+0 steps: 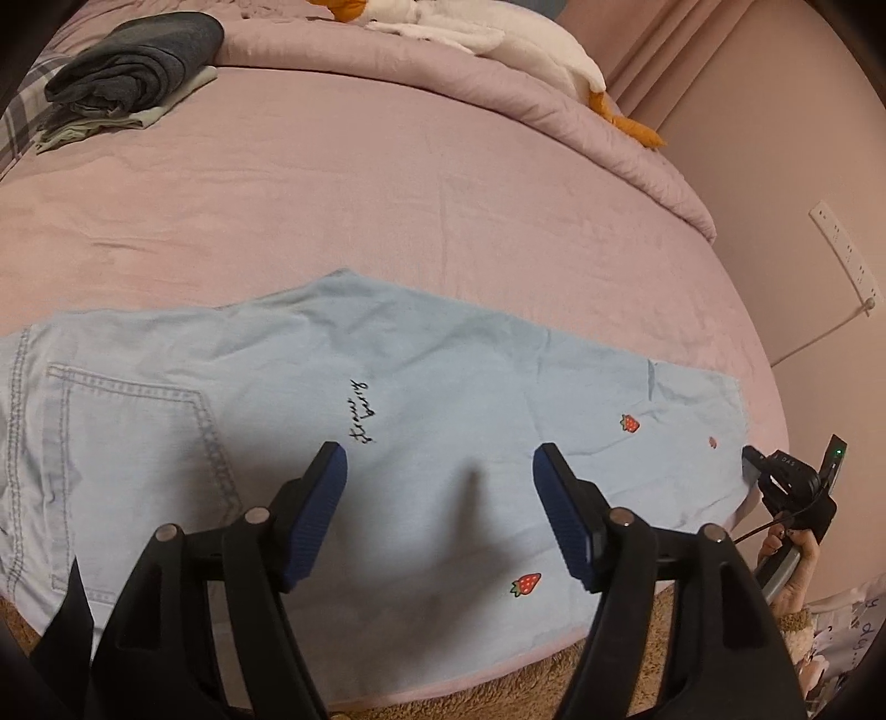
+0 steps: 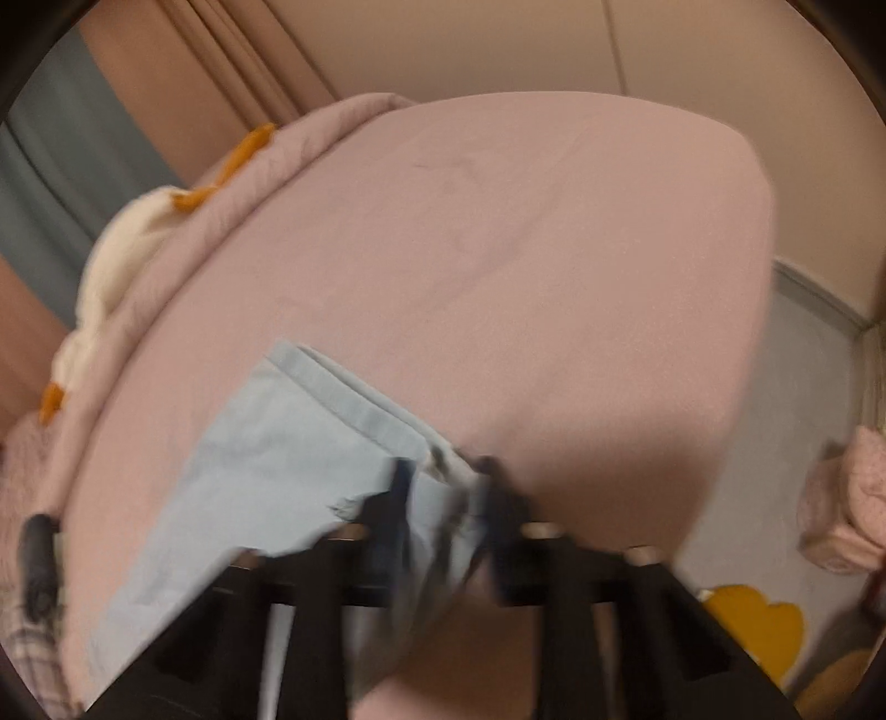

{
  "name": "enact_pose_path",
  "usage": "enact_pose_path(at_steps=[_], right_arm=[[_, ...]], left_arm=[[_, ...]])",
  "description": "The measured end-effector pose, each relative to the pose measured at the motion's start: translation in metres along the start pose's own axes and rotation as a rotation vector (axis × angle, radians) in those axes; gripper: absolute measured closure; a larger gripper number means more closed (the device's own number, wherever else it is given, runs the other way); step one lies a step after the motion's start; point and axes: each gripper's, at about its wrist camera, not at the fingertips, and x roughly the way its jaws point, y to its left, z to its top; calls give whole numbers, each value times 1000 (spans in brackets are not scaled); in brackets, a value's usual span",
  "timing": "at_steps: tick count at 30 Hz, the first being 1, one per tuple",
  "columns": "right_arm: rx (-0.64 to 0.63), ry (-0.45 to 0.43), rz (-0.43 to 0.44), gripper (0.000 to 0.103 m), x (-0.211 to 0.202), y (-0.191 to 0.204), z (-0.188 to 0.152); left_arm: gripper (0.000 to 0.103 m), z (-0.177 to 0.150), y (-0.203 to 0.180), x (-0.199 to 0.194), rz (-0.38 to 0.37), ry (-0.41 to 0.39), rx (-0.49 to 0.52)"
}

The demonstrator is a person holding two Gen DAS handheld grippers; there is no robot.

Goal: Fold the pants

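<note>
Light blue denim pants (image 1: 443, 399) with strawberry patches lie flat across the near part of the pink bed (image 1: 387, 194). A back pocket shows at the left. My left gripper (image 1: 440, 459) hovers open just above the middle of the pants, with nothing between its blue pads. My right gripper (image 1: 786, 476) is at the hem on the right, held by a hand (image 1: 792, 559). The right wrist view is blurred. There, the right gripper (image 2: 446, 476) has bunched hem cloth of the pants (image 2: 277, 443) pinched between its fingers.
A stack of folded dark and pale clothes (image 1: 133, 66) sits at the far left of the bed. A rolled pink duvet (image 1: 443, 83) and a white plush goose (image 1: 498, 39) lie along the far side. The wall with a power strip (image 1: 841, 249) is close on the right.
</note>
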Motion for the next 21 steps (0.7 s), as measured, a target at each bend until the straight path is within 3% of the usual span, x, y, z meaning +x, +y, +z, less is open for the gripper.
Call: enact_pose_path(at_steps=[2, 7, 11, 14, 17, 19, 21], right_arm=[[-47, -30, -22, 88, -13, 15, 2], [-227, -156, 168, 89, -88, 88, -3], [-462, -170, 324, 88, -133, 169, -43], [-621, -89, 443, 88, -136, 223, -96], [-716, 73, 558, 88, -109, 265, -153], [-752, 209, 564, 88, -76, 287, -196], [-800, 324, 503, 88, -41, 298, -229]], left_arm=[[33, 1, 5, -6, -24, -5, -14], [33, 0, 13, -29, -13, -54, -26], [33, 0, 23, -44, 12, -93, -39], [33, -2, 40, -48, -12, -101, -72], [35, -5, 63, -42, -111, -81, -143], [35, -6, 72, -33, -135, -38, -188], [35, -8, 73, -26, -132, -7, -191]])
